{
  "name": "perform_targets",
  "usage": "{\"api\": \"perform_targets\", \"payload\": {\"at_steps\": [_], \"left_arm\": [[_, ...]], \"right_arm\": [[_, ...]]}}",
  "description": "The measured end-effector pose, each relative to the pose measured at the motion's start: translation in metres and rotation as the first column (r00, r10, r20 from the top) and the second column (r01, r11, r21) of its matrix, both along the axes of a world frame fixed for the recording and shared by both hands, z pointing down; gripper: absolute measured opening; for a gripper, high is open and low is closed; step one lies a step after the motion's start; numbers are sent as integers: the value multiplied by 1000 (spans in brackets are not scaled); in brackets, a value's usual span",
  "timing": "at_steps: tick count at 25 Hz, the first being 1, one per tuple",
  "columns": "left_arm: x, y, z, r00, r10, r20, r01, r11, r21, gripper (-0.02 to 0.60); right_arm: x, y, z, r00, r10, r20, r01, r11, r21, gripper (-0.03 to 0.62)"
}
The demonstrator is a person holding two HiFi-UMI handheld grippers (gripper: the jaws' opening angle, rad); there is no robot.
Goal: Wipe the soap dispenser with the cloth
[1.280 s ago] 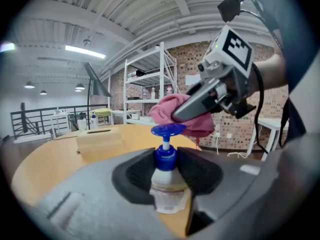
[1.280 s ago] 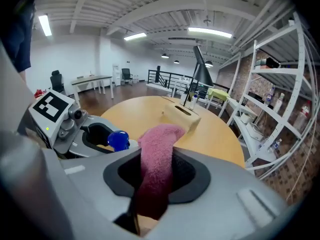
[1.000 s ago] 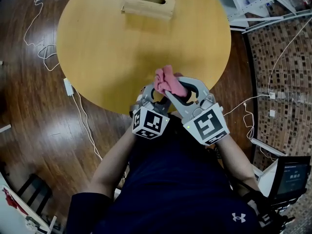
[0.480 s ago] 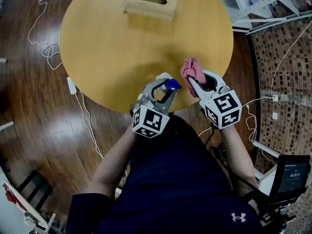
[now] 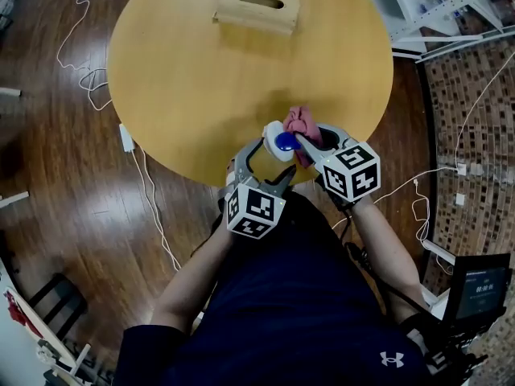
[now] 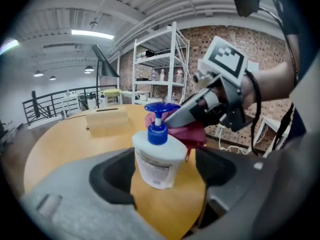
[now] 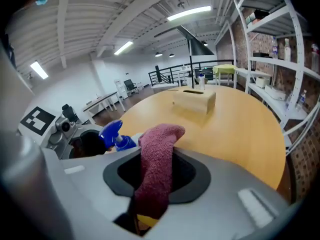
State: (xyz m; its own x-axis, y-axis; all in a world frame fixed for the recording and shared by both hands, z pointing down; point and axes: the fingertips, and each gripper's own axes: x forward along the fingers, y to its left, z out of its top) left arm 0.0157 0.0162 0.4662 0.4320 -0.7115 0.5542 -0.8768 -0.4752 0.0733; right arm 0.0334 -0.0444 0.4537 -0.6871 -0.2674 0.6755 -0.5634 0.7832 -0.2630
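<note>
A white soap dispenser (image 5: 280, 141) with a blue pump (image 6: 161, 109) stands on the round wooden table (image 5: 201, 71) near its front edge. My left gripper (image 5: 269, 158) is open around it. Its jaws have just been opening, and the bottle (image 6: 159, 156) stands between them with a gap on each side. My right gripper (image 5: 304, 141) is shut on a pink cloth (image 5: 299, 121), which it holds against the far right side of the pump. In the right gripper view the cloth (image 7: 157, 169) hangs up out of the jaws, with the blue pump (image 7: 112, 133) just to its left.
A wooden box (image 5: 257, 8) with a slot on top sits at the table's far edge. White cables (image 5: 149, 191) trail over the dark wood floor at the left. Metal shelving (image 6: 160, 64) stands beyond the table.
The left jaws have opened off the dispenser, which now stands on the table. The right gripper swung away to the right with the cloth, then came back down beside the pump.
</note>
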Motion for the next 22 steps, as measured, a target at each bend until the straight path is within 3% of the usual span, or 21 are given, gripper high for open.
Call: {"api": "perform_targets", "payload": {"at_steps": [3, 6, 7, 10, 15, 17, 19, 22], "left_arm": [[1, -8, 4, 999, 25, 48, -25, 1000, -10, 374], [-9, -10, 9, 985, 78, 155, -77, 997, -7, 345], [-12, -9, 10, 979, 94, 180, -95, 995, -5, 295], [-17, -8, 8, 975, 113, 192, -115, 993, -2, 295], [-4, -2, 7, 942, 156, 297, -174, 984, 37, 295], [4, 2, 8, 910, 208, 358, -240, 970, 48, 291], [13, 8, 9, 869, 246, 430, -301, 952, 63, 293], [19, 11, 9, 854, 246, 459, -311, 948, 71, 295]], "right_arm": [[-2, 23, 1, 998, 6, 64, -1, 997, -75, 109], [-6, 40, -8, 990, -56, 127, 68, 993, -92, 109], [-6, 39, -13, 989, -69, 131, 77, 995, -61, 109], [-11, 30, -38, 987, -102, 121, 90, 991, 98, 109], [-37, 45, -37, 968, -251, 13, 236, 924, 300, 107], [-28, 33, -26, 977, -209, -52, 214, 916, 340, 107], [-12, 15, -13, 989, -134, -65, 147, 941, 303, 107], [15, -6, -5, 998, -43, -49, 54, 969, 242, 107]]}}
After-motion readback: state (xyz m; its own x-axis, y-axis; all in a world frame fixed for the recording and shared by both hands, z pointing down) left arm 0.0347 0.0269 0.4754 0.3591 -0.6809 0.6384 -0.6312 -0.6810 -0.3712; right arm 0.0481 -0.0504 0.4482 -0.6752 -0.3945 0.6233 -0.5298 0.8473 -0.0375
